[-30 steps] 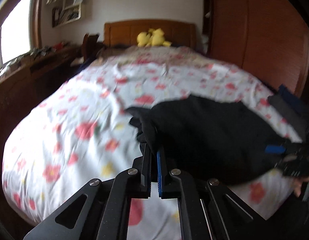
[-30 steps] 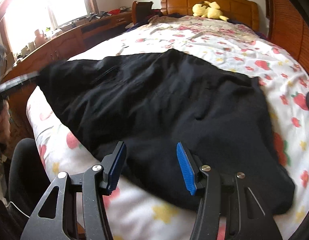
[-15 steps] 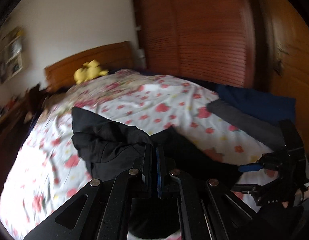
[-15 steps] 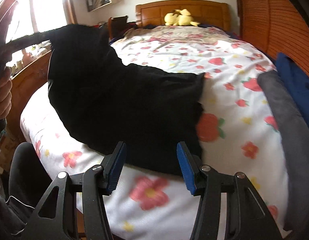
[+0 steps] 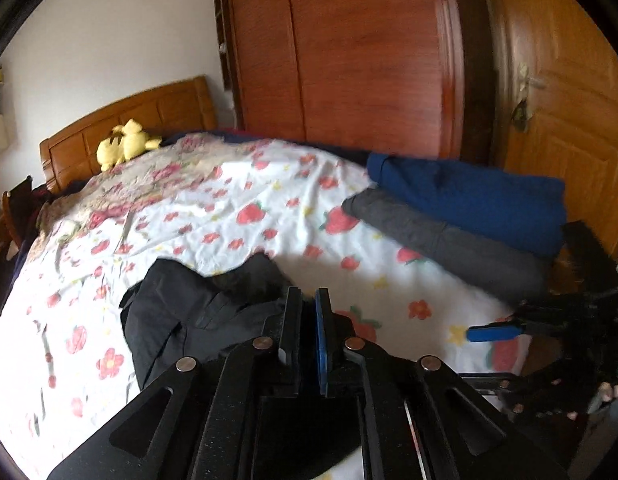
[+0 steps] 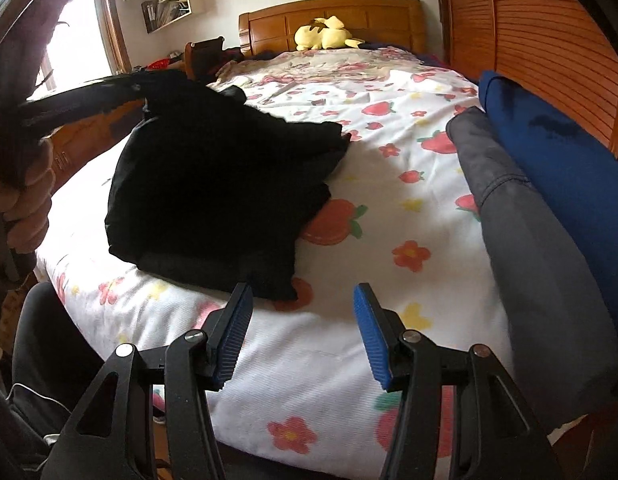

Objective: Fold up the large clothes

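Observation:
A black garment [image 6: 221, 184] lies doubled over on the flowered bedsheet [image 6: 389, 184], near the bed's front left. Its upper corner is drawn up to the tips of my left gripper [image 6: 143, 90], held by a hand [image 6: 29, 200] at the left edge. In the left wrist view the left gripper [image 5: 307, 312] shows a thin slit between its jaws, which are opening, with the black garment [image 5: 189, 320] bunched right under them. My right gripper [image 6: 303, 332] stands open and empty over the bed's front edge, right of the garment's lower corner. One of its blue pads [image 5: 493, 334] shows at the right.
A folded grey garment [image 6: 521, 240] and a folded blue one [image 6: 557, 152] lie along the bed's right side, by the wooden wardrobe [image 5: 349, 60]. A yellow plush toy [image 6: 325, 34] sits at the headboard. A wooden door [image 5: 569, 120] stands at the right.
My left gripper has carried the garment's left side up and across to the right, doubling the black cloth over. My right gripper has drawn off the cloth toward the bare sheet on the right.

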A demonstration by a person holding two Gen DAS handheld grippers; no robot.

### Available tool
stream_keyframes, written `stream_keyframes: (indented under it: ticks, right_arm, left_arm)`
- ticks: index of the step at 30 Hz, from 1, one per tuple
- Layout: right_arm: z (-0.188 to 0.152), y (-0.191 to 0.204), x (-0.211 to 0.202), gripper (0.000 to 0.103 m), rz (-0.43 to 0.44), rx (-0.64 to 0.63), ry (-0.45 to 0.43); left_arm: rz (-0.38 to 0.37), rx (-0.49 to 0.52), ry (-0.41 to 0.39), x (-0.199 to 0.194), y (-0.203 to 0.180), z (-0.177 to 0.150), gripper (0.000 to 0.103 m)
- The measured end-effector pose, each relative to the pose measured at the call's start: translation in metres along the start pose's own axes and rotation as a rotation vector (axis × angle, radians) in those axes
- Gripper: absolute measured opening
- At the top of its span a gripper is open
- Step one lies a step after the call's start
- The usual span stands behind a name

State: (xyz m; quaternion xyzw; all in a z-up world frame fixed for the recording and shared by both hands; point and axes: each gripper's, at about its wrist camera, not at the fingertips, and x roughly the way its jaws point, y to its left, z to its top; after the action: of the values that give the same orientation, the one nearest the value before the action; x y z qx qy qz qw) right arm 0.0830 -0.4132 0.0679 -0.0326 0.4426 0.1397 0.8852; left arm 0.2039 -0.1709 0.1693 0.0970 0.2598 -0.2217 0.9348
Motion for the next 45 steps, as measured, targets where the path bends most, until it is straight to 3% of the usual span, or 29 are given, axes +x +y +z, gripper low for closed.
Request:
stream_keyframes:
  ticks: [3,9,21,32,45]
  right_arm:
    - [0.005,-0.001,-0.005,0.053,-0.003,-0.002,-0.015]
    - [0.023,0.015,-0.011,0.053,0.018,-0.012,-0.061]
    - [0.083,0.077,-0.004,0.053,0.086,-0.092,-0.139]
    - [0.105,0.091,0.046,0.053,0.04,-0.103,-0.066]
    - [0.083,0.064,0.088,0.054,-0.024,-0.046,0.071]
  left_arm:
    - [0.021,-0.003,-0.038,-0.013,-0.001,-0.004,0.016]
    - [0.044,-0.07,-0.063,-0.042,0.035,-0.027,0.028]
    - [0.148,-0.126,-0.02,-0.072,0.076,-0.083,0.032]
    - [0.169,-0.19,0.016,-0.077,0.093,-0.111,0.035]
    - [0.126,-0.224,0.054,-0.074,0.1,-0.126,0.037]
